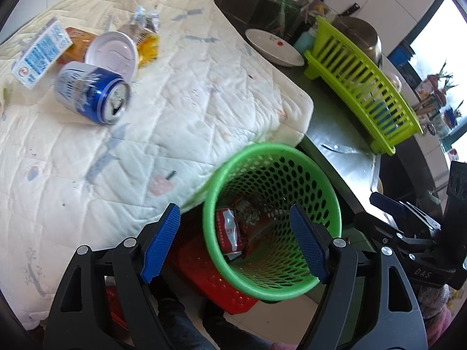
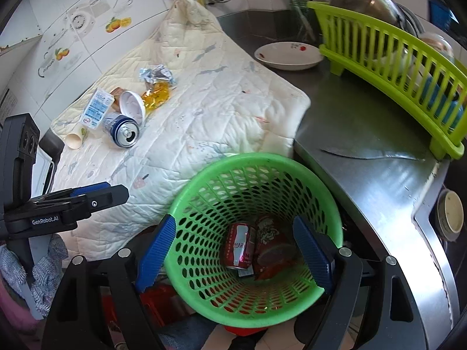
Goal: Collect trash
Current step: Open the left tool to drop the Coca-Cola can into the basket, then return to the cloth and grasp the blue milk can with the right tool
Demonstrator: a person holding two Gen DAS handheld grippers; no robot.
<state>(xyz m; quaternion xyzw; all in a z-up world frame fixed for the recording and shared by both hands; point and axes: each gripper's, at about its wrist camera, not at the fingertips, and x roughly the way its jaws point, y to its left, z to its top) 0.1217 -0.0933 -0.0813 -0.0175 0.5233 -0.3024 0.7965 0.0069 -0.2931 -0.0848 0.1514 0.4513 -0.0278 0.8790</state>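
1. While both sets of jaws stand released and grasp nothing, the left gripper [image 1: 235, 243] and right gripper [image 2: 235, 252] hover over the green perforated plastic basket [image 2: 201, 297].
2. Basket contents: crushed red drink can [image 2: 239, 246] beside a red snack wrapper [image 2: 270, 245].
3. Cream quilted cloth [image 1: 189, 87], beside the basket: blue-and-white aluminium can [image 1: 90, 92] on its side, white round lid [image 1: 112, 52], blue-printed carton [image 1: 41, 54], crumpled foil wrapper [image 1: 144, 20].

White lettering "GenRobot.AI" runs along the body of the left gripper [image 2: 99, 194], left of the green basket [image 2: 186, 192]. "DAS" is embossed on the right gripper [image 1: 388, 204], right of that basket.
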